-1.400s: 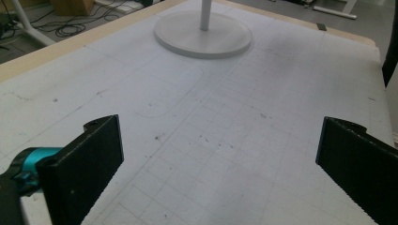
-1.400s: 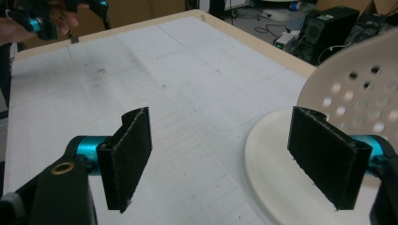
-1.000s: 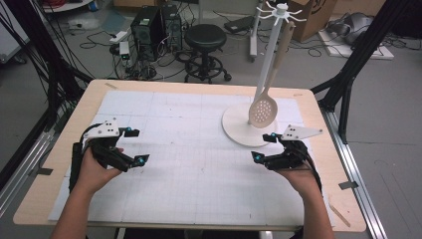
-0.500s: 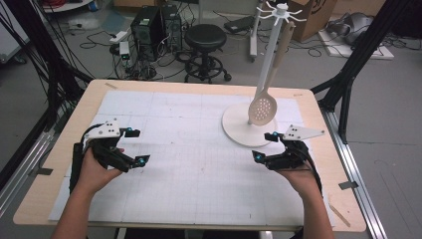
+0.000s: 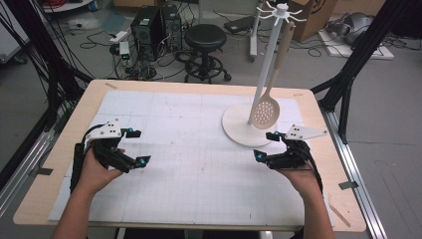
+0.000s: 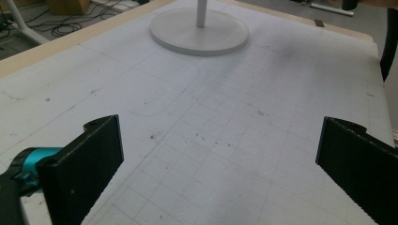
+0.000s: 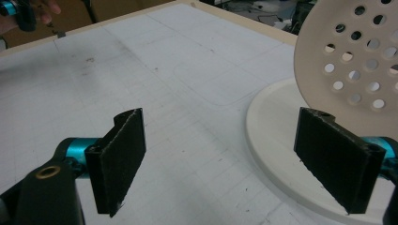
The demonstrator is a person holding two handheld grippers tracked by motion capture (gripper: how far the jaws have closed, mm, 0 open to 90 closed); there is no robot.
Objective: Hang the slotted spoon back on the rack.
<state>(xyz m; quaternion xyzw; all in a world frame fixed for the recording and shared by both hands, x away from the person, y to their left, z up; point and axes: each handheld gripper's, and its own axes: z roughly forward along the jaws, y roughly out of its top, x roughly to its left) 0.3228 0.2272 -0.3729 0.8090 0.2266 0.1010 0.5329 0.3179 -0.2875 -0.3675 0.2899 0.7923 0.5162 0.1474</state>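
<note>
From the high view, my right gripper (image 5: pixel 267 146) sits just beside the round base of the utensil stand (image 5: pixel 244 130), jaws spread and empty, while my left gripper (image 5: pixel 135 147) rests well away from that stand across the grid mat (image 5: pixel 189 169), also spread and empty. The slotted spoon (image 5: pixel 264 110) hangs from the stand's top hook, its long handle running steeply up and its perforated bowl hanging low, near the base on my right hand's side — so the right is clearly the nearer tool.

In the left gripper view, both jaws stand wide apart over the mat, with the stand's base (image 6: pixel 199 33) far ahead; its pole is cut off at the top edge.

In the right gripper view, the jaws gape with nothing between them — the spoon's bowl (image 7: pixel 354 65) looms above the right-hand jaw, over the base (image 7: pixel 274 131). Whether the bowl touches the base I cannot tell.
</note>
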